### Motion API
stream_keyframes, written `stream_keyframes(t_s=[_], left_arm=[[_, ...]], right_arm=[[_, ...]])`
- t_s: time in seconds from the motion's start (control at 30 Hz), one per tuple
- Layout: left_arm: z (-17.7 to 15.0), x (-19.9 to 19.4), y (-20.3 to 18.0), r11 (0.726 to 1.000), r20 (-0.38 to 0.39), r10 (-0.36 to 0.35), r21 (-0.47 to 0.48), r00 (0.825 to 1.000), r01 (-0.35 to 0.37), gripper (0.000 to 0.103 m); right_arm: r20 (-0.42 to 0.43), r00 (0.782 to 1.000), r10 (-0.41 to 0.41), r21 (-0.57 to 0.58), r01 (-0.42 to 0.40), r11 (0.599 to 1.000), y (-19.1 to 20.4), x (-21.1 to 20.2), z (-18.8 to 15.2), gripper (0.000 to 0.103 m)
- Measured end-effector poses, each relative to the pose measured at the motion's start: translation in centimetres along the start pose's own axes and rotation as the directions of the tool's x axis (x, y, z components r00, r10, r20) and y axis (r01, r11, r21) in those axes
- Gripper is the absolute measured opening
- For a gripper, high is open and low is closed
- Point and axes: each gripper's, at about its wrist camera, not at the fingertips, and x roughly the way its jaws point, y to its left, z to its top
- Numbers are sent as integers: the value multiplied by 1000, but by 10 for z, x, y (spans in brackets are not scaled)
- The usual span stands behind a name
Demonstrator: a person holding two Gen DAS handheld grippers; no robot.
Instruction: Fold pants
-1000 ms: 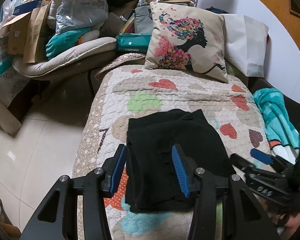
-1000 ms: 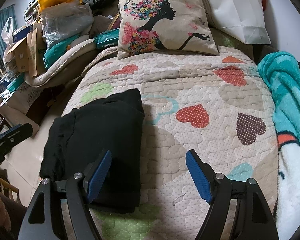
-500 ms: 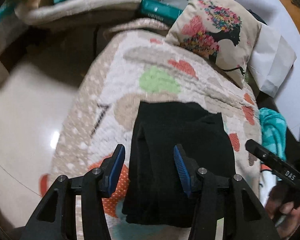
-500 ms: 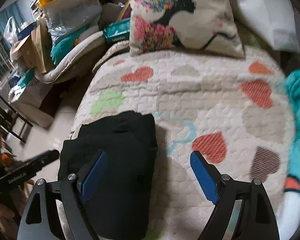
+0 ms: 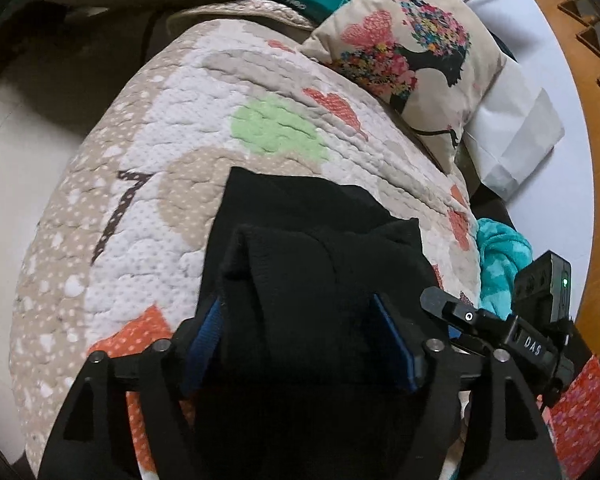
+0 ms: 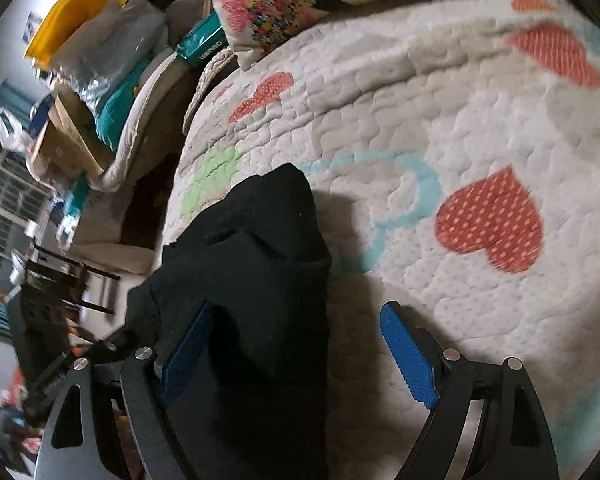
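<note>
The black pants [image 5: 308, 252] lie folded in a thick bundle on the heart-patterned quilt [image 5: 204, 112]. My left gripper [image 5: 300, 340] is open, its blue-padded fingers [image 5: 204, 340] straddling the near end of the bundle, with cloth bulging up between them. My right gripper [image 6: 300, 356] is open too; its left finger [image 6: 184, 352] is at the right part of the pants [image 6: 260, 264], its right finger [image 6: 408, 356] over bare quilt [image 6: 420, 120]. The right gripper's body [image 5: 500, 332] shows at the right edge of the left wrist view.
A floral cushion [image 5: 412, 48] and a white bag [image 5: 512, 136] lie at the head of the quilt. A teal blanket [image 5: 500, 264] is at the right edge. Beside the bed are piled boxes and bags [image 6: 80, 92] and a dark chair [image 6: 56, 280].
Both grippers have moved forward and down onto the near end of the pants. The cloth now bulges between the left fingers. Both stay open.
</note>
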Motion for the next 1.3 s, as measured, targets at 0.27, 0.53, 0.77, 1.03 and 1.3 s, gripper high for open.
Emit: stream_keyframes(t_s=[0.27,0.53,0.77,1.03,1.3], left_arm=[[1,8,-18,994,-14,38,108,999,-36,55],[14,1,-32,997,10,-24,69,1000,23,33],[35,4,-75,988,56,-69,145,996,60,27],[53,-11,-36,997,129,66,21,989,-69,26],[46,-27,13,989,121,60,-145,991,-42,52]], right_arm=[[3,999,54,0,-54,999,6,12,4,76],[13,999,45,-101,-44,994,34,5,10,35],[31,999,17,-170,-12,985,48,-7,28,27],[37,999,-26,-180,32,983,43,-1,36,27],[67,998,-17,-68,21,997,20,-5,40,53]])
